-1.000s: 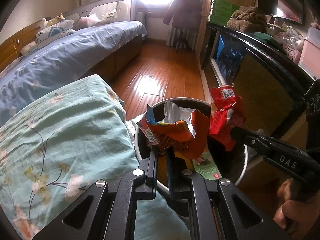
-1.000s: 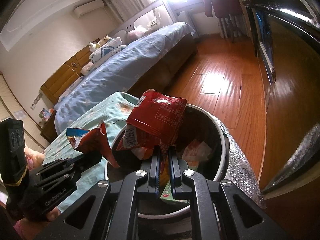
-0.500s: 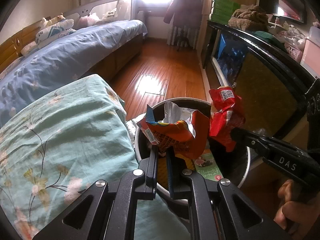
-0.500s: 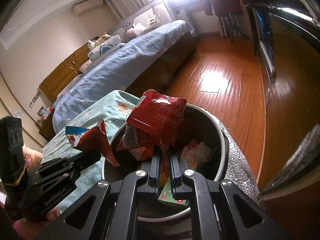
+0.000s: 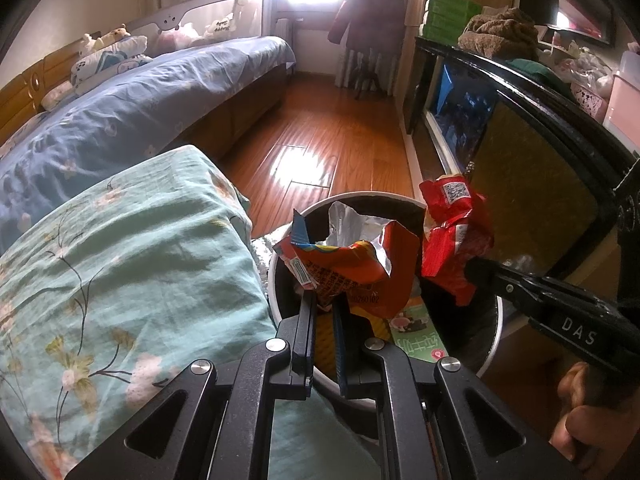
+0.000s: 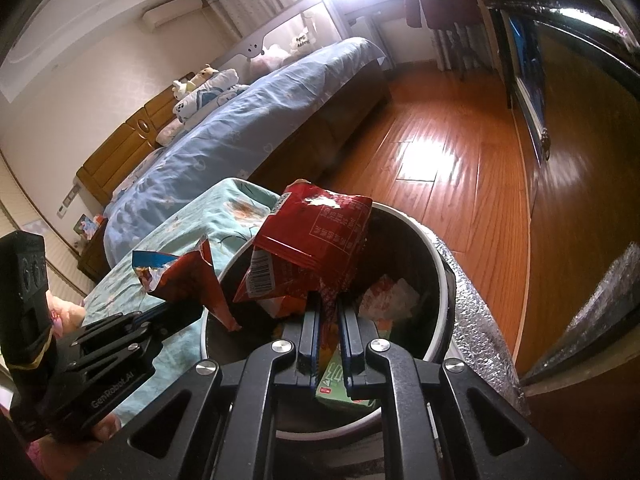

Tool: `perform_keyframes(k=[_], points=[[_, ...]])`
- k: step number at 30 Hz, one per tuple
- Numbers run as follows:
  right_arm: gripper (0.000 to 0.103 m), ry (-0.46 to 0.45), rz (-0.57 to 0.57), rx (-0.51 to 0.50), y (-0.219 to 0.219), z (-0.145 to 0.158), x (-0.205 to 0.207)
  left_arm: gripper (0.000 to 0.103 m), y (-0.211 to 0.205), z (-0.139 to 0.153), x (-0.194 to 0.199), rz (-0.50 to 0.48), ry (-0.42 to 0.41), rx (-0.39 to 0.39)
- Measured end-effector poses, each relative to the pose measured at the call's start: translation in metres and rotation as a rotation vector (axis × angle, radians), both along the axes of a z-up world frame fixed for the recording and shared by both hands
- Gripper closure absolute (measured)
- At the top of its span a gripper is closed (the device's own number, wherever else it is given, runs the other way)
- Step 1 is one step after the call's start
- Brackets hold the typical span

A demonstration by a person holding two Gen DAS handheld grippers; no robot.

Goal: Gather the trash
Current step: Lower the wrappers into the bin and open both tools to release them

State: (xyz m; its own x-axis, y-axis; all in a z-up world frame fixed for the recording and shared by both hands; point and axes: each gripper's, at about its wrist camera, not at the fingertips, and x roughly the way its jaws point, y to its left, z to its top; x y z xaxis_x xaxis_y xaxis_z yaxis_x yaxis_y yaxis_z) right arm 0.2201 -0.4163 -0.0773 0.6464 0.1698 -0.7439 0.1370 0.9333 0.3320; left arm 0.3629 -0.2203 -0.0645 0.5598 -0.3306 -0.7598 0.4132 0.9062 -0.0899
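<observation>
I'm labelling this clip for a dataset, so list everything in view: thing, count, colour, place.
Orange snack wrapper: one, orange and silver, over the bin, in the left gripper.
Red snack wrapper: one, red, over the bin, in the right gripper.
Trash bin: one, white rim, dark inside, on the floor beside the quilt.
Green carton: one, green, inside the bin.
Quilt: one, teal floral, left of the bin.
Bed: one, blue cover, behind.
Floor: wooden, brown.
Cabinet: one, black, right.
Left gripper: black, shut.
Right gripper: black, shut.
</observation>
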Motion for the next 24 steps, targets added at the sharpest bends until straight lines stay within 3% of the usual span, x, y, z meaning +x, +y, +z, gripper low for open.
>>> perform_keyframes(k=[11,15,18,20,21,24], points=[[0.091,0.007,-0.012,0.0,0.0,0.002,-0.003,0.093,0.0,0.002,0.001,-0.008,0.011,-0.011],[0.088,0.003,-0.019,0.008,0.0,0.006,-0.007,0.077,0.003,0.005,-0.004,-0.005,0.002,-0.012],[0.065,-0.011,-0.025,0.02,0.001,0.012,-0.013,0.075,0.01,0.007,-0.011,-0.003,-0.003,-0.014],[0.039,-0.025,-0.024,0.034,0.003,0.017,-0.018,0.066,0.018,0.007,-0.016,0.007,-0.003,-0.02],[0.035,-0.034,-0.022,0.035,0.005,0.02,-0.021,0.061,0.024,0.008,-0.02,0.021,-0.005,-0.028],[0.03,-0.05,-0.021,0.024,0.014,0.028,-0.027,0.058,0.043,0.011,-0.033,0.047,-0.01,-0.06]])
